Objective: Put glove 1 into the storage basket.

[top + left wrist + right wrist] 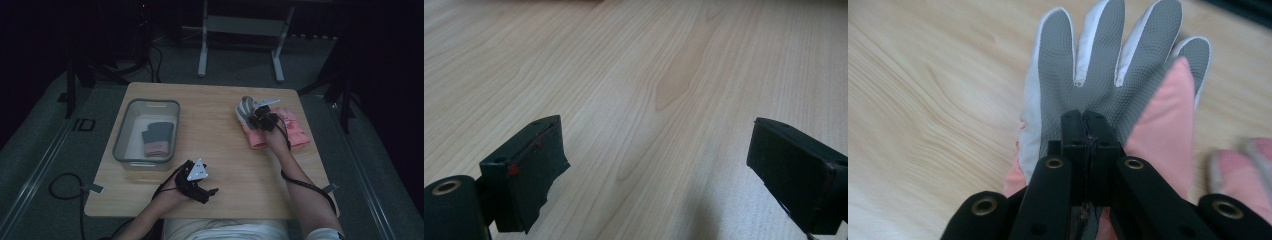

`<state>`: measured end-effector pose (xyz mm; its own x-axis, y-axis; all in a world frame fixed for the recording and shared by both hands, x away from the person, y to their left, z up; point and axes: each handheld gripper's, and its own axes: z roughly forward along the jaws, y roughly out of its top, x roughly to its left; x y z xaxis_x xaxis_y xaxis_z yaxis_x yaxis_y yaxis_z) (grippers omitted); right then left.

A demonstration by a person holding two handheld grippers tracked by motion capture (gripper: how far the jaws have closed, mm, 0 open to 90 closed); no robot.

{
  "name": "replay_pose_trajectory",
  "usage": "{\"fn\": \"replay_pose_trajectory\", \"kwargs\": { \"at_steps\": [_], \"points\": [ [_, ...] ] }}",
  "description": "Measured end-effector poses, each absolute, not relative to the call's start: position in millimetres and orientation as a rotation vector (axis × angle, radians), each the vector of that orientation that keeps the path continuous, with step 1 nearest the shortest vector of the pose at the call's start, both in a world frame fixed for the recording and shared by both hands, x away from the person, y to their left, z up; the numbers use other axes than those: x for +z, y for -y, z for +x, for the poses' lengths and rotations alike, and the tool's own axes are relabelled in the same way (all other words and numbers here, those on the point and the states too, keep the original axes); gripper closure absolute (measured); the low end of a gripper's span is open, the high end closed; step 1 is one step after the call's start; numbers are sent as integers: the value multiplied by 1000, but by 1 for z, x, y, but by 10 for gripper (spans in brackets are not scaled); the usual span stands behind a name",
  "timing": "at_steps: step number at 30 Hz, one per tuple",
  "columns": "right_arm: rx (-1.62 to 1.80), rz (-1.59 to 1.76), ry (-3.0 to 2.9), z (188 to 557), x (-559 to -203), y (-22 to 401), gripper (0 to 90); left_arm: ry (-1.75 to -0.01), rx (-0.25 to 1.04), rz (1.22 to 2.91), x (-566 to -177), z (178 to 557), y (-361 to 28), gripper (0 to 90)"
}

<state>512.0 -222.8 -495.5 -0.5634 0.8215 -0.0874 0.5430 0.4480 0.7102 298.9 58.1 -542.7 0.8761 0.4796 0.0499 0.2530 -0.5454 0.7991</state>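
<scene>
A grey-and-white glove [1108,65] lies palm up on a pink glove [1163,125] at the table's far right. My right gripper [1088,120] is down on its palm, jaws pressed together on a pinch of the grey fabric. In the high view that gripper [260,119] sits over the grey glove [244,111] and the pink gloves [295,131]. My left gripper [202,187] rests near the front edge, and its jaws [656,170] stand wide apart over bare wood with nothing between them.
A clear plastic bin [120,145] stands at the left of the wooden table [215,150], holding a dark glove with a pink cuff [157,137]. Another pink glove [1243,170] lies just right of the held one. A metal frame [240,30] stands beyond the table.
</scene>
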Motion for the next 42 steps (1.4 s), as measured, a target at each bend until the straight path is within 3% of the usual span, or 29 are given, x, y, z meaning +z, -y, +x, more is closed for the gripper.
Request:
{"fn": "replay_pose_trajectory", "kwargs": {
  "at_steps": [10,17,24,33,42],
  "points": [
    [962,1267,-2114,443,-430,203,889,-511,335,2182,-545,297,-55,81],
    [986,1352,-2081,399,-452,175,889,-530,332,2159,-547,291,-54,81],
    [834,1457,-2050,399,-491,157,889,-528,340,2161,-549,289,-57,80],
    [833,1519,-2048,426,-514,150,879,-529,333,2172,-551,290,-58,78],
    [889,1505,-2110,434,-527,155,782,-527,338,2172,-552,290,-57,75]
  ]
}}
